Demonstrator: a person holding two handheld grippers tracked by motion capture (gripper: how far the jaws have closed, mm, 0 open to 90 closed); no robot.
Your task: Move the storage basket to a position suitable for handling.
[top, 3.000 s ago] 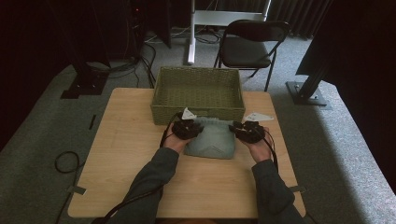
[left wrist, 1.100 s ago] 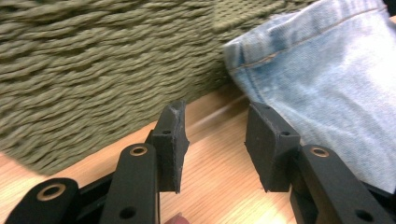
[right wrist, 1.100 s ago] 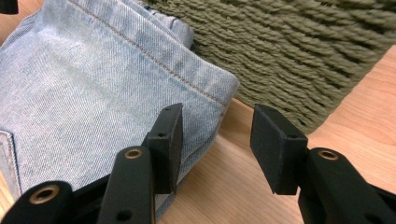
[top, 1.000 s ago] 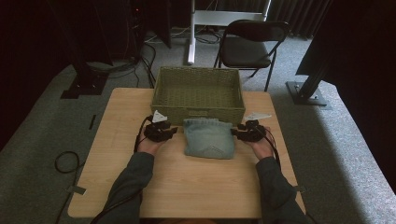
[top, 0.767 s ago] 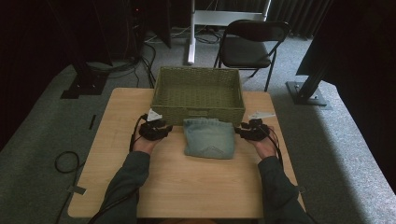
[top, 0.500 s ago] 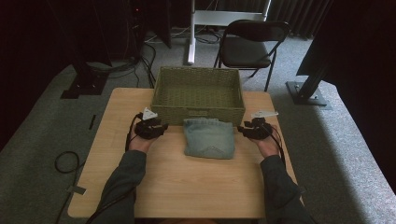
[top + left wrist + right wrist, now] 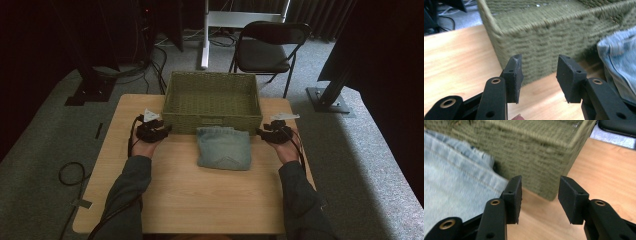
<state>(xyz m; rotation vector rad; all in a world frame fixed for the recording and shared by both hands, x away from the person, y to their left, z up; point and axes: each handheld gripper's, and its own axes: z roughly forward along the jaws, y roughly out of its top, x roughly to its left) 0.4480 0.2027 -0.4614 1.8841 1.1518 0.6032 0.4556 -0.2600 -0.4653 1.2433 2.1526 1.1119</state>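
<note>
A folded pair of light-blue jeans lies on the wooden table, its far edge against the front wall of a green woven basket. My left gripper hovers left of the jeans, near the basket's front left corner, apart from both. In the left gripper view its jaws stand open with nothing between them, facing the basket, with the jeans at the right. My right gripper sits just right of the jeans. It is open and holds nothing, with the jeans to its left and the basket's corner ahead.
Behind the table stands a black chair beside a white post base. Dark stand bases rest on the carpet at the left and right. A cable loop lies on the floor to the left.
Both grippers were on the jeans three seconds ago. Since then the left has drawn away to the left and risen a little. The right has shifted slightly right. The jeans lie still.
</note>
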